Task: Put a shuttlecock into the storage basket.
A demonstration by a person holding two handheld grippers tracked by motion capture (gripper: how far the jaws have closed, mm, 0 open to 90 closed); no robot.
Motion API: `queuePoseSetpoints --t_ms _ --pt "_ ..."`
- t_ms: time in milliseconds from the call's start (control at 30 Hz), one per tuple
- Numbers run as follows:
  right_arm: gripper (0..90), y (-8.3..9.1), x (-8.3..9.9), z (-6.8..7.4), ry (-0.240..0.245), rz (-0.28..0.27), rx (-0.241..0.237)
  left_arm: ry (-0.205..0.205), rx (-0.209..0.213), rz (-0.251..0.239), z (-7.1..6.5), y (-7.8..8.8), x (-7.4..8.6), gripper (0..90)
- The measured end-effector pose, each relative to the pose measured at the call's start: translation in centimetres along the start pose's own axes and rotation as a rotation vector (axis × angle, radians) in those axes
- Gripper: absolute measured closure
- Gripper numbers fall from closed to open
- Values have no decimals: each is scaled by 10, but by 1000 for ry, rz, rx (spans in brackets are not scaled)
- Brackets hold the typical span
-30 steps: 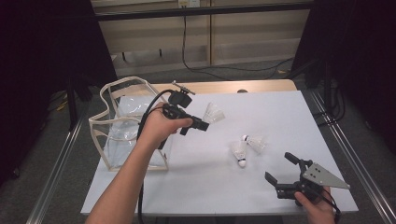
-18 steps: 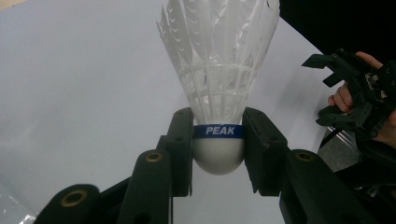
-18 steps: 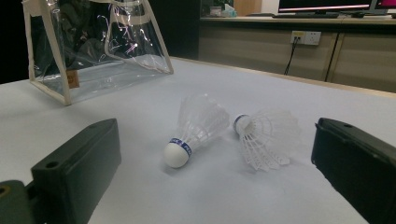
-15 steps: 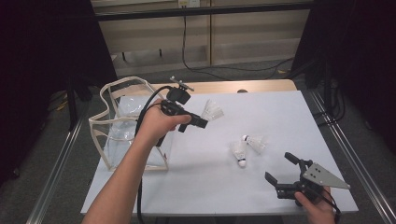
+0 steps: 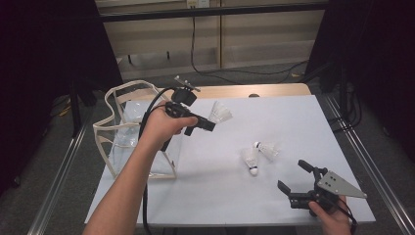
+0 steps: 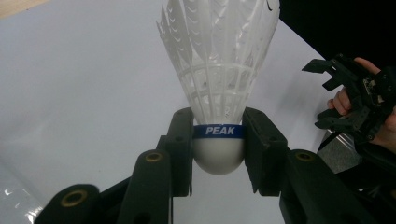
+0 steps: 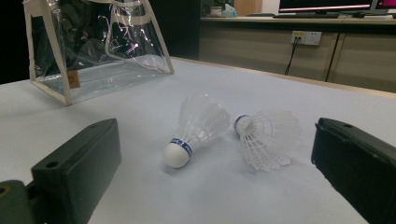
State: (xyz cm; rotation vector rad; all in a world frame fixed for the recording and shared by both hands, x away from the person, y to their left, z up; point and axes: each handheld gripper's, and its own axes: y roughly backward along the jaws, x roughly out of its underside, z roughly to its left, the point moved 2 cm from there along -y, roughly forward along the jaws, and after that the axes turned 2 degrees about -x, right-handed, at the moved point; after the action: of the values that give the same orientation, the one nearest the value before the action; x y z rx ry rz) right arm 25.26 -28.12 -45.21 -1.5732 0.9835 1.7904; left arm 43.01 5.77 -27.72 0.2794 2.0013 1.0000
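A white shuttlecock [image 6: 219, 84] with a blue PEAK band is clamped by its cork between the jaws of my left gripper [image 6: 218, 154]. In the high view that gripper [image 5: 208, 123] hangs above the table just right of a clear bag [image 5: 132, 132], the shuttlecock [image 5: 220, 113] pointing right. Two more shuttlecocks [image 5: 250, 159] [image 5: 266, 149] lie on the white table; the right gripper view shows them [image 7: 198, 126] [image 7: 268, 135] side by side ahead of the jaws. My right gripper [image 5: 293, 180] rests open near the front right edge with nothing between its fingers.
The clear bag [image 7: 93, 51] with cream trim stands upright at the table's left, its mouth open upward. The white table [image 5: 293, 117] ends at metal rails on both sides. A wooden strip [image 5: 274, 91] runs along the far edge.
My left hand has lifted the shuttlecock slightly up and to the right. The right gripper and the two lying shuttlecocks have kept still.
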Motion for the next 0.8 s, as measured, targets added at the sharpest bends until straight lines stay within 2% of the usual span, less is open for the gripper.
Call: queuePoseSetpoints --t_ms 33,67,167,733,800 --pt "13 0 0 0 -2 1 0 -4 -1 1 0 1 0 657" --pt "13 0 0 0 -2 1 0 9 0 -9 0 1 -1 657" --pt "13 0 0 0 -4 0 -1 -6 -4 4 1 4 -2 657" --pt "14 0 0 0 -2 1 -2 17 -18 -8 7 13 -6 657" --pt "14 0 0 0 -3 2 -2 30 -22 -15 7 13 -7 657"
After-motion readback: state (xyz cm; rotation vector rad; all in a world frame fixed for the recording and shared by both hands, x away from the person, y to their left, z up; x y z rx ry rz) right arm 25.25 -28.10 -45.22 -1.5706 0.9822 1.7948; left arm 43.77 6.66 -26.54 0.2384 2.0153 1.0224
